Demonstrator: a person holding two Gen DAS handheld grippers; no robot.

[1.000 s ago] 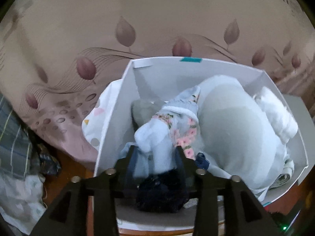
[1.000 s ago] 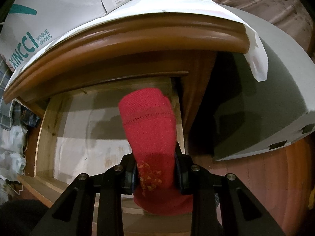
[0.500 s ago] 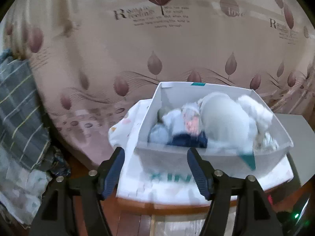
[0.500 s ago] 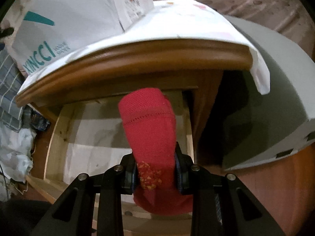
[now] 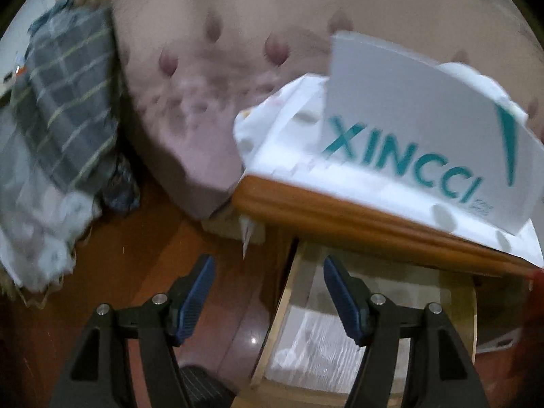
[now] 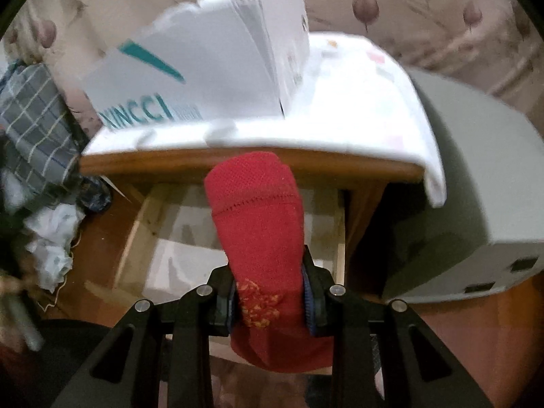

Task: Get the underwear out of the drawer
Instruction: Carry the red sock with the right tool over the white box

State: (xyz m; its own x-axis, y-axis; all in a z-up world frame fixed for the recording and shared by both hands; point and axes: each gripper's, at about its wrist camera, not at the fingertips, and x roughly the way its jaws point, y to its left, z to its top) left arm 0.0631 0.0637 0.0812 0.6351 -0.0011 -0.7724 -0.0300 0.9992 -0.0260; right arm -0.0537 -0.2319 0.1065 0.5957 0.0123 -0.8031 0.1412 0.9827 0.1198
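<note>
My right gripper [image 6: 272, 289] is shut on a folded red underwear piece [image 6: 258, 217] and holds it up above the open wooden drawer [image 6: 136, 231]. The drawer's pale lined bottom shows no clothes. My left gripper [image 5: 268, 292] is open and empty, low at the drawer's left front corner [image 5: 289, 292]. A white XINCCI shoe box [image 5: 408, 136] stands on the nightstand top, on a white cloth [image 5: 272, 129]; it also shows in the right wrist view [image 6: 190, 78]. White fabric peeks over the box rim; the rest of its contents is hidden.
The nightstand's wooden top edge [image 5: 340, 214] overhangs the drawer. A bed with a leaf-patterned pink cover [image 5: 210, 102] is behind. A plaid cloth [image 5: 64, 102] and crumpled fabric [image 6: 51, 238] lie at the left. A grey box-shaped object [image 6: 476, 204] stands right of the nightstand.
My left gripper let go of the pale floral garment in the shoe box, opened, and dropped down to the drawer's left corner. My right gripper rose a little with the red underwear.
</note>
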